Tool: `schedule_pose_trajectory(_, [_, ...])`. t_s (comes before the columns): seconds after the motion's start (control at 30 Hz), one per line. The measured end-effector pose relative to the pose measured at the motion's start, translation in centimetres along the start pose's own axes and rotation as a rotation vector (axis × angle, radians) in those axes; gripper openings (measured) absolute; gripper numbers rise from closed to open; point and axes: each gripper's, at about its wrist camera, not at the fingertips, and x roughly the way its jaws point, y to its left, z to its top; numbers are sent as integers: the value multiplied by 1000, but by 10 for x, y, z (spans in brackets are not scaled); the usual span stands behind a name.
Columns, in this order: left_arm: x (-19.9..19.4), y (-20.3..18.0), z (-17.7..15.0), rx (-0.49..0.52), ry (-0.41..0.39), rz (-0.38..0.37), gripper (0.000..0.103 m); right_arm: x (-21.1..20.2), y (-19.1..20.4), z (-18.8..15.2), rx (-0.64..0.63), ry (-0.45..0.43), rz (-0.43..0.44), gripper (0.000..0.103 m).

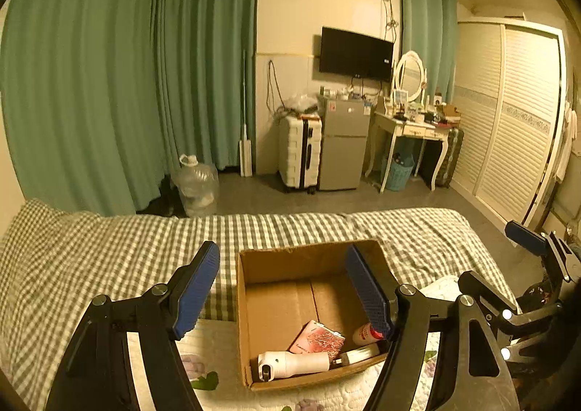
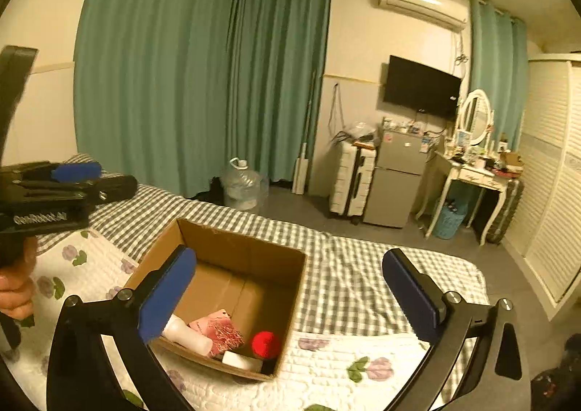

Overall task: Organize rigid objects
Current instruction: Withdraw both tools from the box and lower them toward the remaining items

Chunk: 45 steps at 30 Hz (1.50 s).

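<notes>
Both my left gripper and right gripper hover spread apart and empty over the cardboard box near the bed's foot edge. Inside lie a white bottle, pink packet and red-capped bottle (all loose). My worry: descending carelessly could catch the box wall and tip it on the soft quilt.

cardboard box on bed, bottles inside box

The only lettering I can read is "GenRobot.AI" in white on the left gripper body, right wrist view
</notes>
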Motion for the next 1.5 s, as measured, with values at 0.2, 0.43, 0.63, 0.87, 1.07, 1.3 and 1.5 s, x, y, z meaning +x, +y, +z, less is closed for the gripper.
schedule_pose_trajectory(0.2, [-35, 3, 1, -18, -40, 3, 75, -25, 1, 2, -2, 1, -20, 103])
schedule_pose_trajectory(0.43, [-67, 6, -4, -26, -77, 11, 75, -60, -4, -5, 34, -16, -28, 103])
schedule_pose_trajectory(0.63, [-90, 2, -12, -18, -119, -6, 75, -86, -6, -8, 46, -26, -40, 103])
schedule_pose_trajectory(0.87, [-96, -7, -27, 18, -143, -17, 75, -99, -6, -17, 59, -13, -47, 103])
schedule_pose_trajectory(1.07, [-74, -7, -56, -9, -88, -42, 75, -91, -1, -31, 60, 25, -31, 103])
schedule_pose_trajectory(1.3, [-39, -4, -92, -34, 13, -44, 75, -65, 4, -59, 61, 103, -8, 103])
schedule_pose_trajectory(1.5, [-17, -15, -121, 13, 85, -41, 75, -45, 0, -83, 102, 165, 13, 103])
